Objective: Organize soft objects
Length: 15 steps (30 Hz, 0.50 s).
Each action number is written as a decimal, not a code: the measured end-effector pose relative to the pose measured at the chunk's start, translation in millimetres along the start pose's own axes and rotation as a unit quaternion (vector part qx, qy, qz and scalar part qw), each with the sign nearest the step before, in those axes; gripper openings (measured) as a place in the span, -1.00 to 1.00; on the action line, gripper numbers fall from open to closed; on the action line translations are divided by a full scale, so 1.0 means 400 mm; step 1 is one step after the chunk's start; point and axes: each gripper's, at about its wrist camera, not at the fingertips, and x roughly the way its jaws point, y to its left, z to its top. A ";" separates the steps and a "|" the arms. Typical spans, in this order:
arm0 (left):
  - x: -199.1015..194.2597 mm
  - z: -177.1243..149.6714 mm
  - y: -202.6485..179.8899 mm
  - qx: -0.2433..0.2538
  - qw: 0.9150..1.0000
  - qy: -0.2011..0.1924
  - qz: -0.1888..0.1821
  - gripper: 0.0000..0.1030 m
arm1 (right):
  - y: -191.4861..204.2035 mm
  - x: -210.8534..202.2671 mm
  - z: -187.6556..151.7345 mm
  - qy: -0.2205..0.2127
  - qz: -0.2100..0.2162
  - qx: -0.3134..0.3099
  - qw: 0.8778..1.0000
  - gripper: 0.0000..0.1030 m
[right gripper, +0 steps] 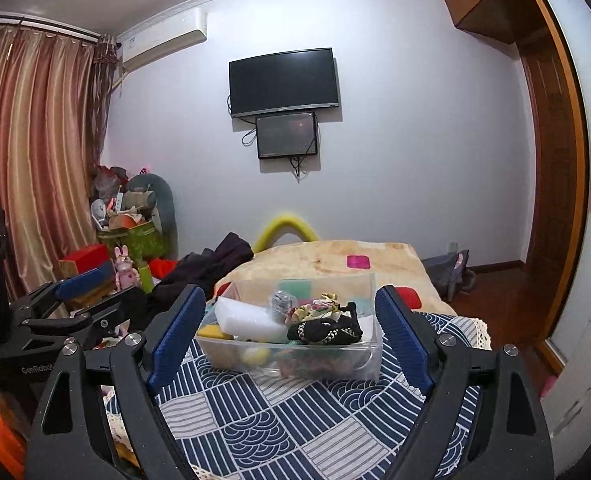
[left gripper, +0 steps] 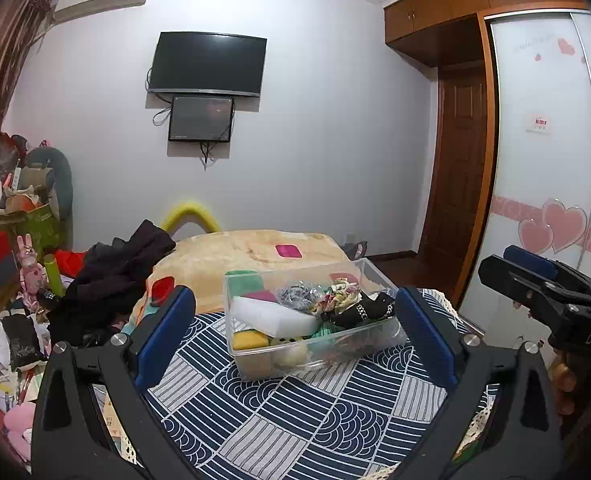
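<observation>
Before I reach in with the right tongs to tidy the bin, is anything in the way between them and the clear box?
Nothing visible is. The right tongs stand open and empty, the clear box sits just ahead on the patterned cloth, and only bare cloth lies between. The left tongs stay off to the side.

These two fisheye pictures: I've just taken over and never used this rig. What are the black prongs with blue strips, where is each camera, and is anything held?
Each picture comes from a camera mounted on a hand-held gripper, looking forward between its two fingers. The prongs are those fingers; the blue strips are their pads.

The left wrist view shows the left gripper, with the right gripper off to its right. The right wrist view shows the right one from its own camera.

Both are open and hold nothing. Ahead, on a blue patterned cloth, stands a clear plastic bin filled with sponges, scrunchies and a black sock.
</observation>
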 end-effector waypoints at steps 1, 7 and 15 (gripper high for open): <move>0.000 -0.001 0.000 0.000 1.000 -0.001 0.000 0.97 | 0.000 -0.001 0.000 0.000 0.000 0.000 1.000 0.66; 0.001 -0.003 -0.005 0.000 1.000 -0.001 -0.001 0.97 | 0.009 -0.005 -0.003 0.003 0.005 0.001 1.000 0.66; -0.004 -0.002 -0.008 0.002 1.000 0.000 -0.004 0.97 | 0.015 -0.008 -0.003 0.004 0.006 0.001 1.000 0.66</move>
